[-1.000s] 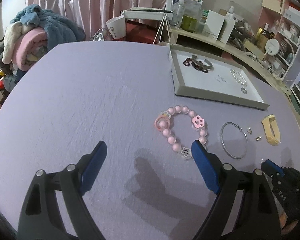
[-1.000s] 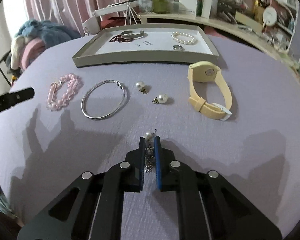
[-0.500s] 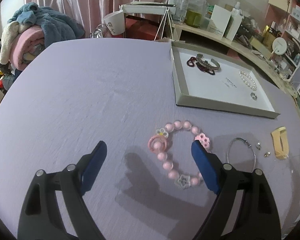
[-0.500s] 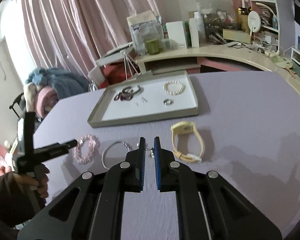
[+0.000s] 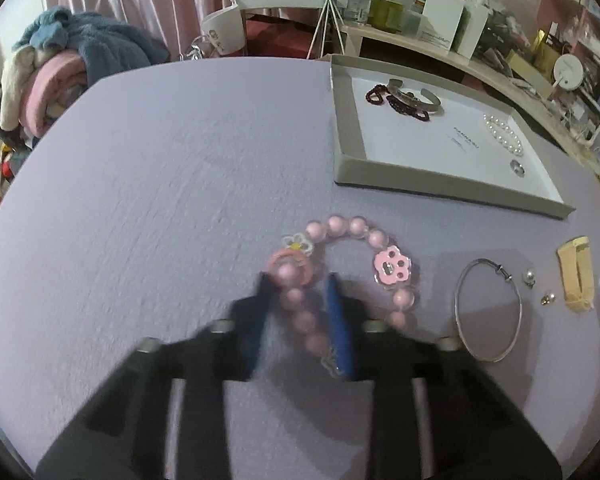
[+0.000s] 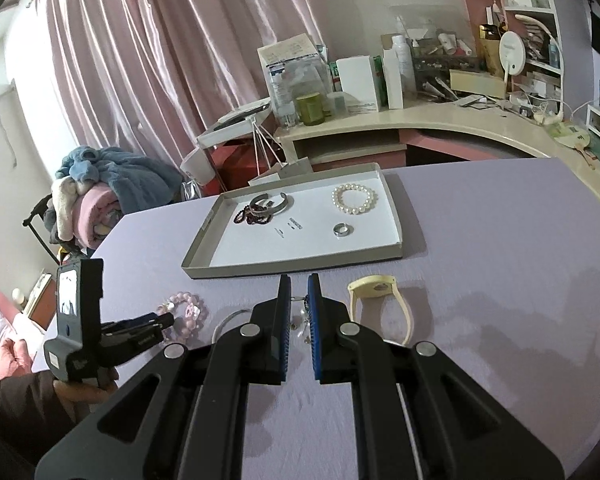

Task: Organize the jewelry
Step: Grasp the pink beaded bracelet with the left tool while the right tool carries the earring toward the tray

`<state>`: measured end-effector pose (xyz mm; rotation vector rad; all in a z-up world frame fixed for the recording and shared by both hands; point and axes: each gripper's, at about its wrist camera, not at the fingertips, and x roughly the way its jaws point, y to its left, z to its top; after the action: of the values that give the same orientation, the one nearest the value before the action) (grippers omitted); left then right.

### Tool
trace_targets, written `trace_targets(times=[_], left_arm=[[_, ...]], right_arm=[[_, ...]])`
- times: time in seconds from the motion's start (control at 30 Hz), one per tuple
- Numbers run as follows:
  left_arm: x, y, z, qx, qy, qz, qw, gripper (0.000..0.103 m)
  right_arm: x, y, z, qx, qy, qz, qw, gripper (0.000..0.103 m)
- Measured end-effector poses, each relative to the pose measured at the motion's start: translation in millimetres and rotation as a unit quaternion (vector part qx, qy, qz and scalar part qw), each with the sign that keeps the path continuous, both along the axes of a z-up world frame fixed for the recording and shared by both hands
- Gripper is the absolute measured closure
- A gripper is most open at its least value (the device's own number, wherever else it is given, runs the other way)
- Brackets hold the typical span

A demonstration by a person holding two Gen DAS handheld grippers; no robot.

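A pink bead bracelet (image 5: 352,236) with flower charms lies on the purple table. My left gripper (image 5: 298,284) is closing around its left strand, blurred by motion; the beads sit between the fingers. It also shows in the right wrist view (image 6: 156,322) beside the bracelet (image 6: 186,312). My right gripper (image 6: 299,280) is raised above the table, nearly shut on a thin pearl earring (image 6: 305,312) hanging between its pads. A grey tray (image 5: 346,120) (image 6: 204,256) holds a silver cuff, dark red beads, a pearl bracelet and a ring.
On the table lie a silver bangle (image 5: 488,312), two pearl earrings (image 5: 530,276) and a yellow watch (image 5: 576,276) (image 6: 376,292). A cluttered desk stands behind the table, and a pile of blankets (image 5: 56,68) sits at the far left.
My left gripper moved forward over the pink bracelet and its jaws closed from wide open to narrow around the strand. My right gripper lifted high off the table with the earring.
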<state>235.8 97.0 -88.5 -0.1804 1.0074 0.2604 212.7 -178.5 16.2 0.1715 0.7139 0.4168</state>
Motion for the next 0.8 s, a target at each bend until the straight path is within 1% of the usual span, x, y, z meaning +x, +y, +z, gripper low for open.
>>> trace_targets(times=[0.03,0.17,0.23,0.33,0.53,0.67,0.8], left_arm=[[0,0,0,-0.005,-0.002,-0.001,1.0000,0.089],[1,4,4,-0.030,-0.006,-0.009,0.9995,0.090],[0,6,13,-0.035,-0.019,-0.015,0.9991,0.090],[-3,7,33,-0.044,-0.046,-0.032,0.9975,0.090],[-3,-1,87,-0.052,-0.097,-0.077,0.9909,0.090],[4,-4,120,-0.055,-0.123,-0.093,0.9866,0.090],[20,-6,147,-0.059,-0.143,-0.108,0.9821,0.090]], right_arm=[[1,0,2,0.001,-0.002,0.001,1.000,0.094],[4,0,9,0.005,-0.013,0.004,1.000,0.094],[6,-1,14,0.008,-0.021,0.005,1.000,0.094],[10,-1,21,0.014,-0.032,0.009,0.999,0.094],[22,0,35,0.021,-0.055,0.016,0.998,0.094],[32,0,44,0.023,-0.072,0.021,0.997,0.094],[45,-1,55,0.022,-0.086,0.024,0.996,0.094]])
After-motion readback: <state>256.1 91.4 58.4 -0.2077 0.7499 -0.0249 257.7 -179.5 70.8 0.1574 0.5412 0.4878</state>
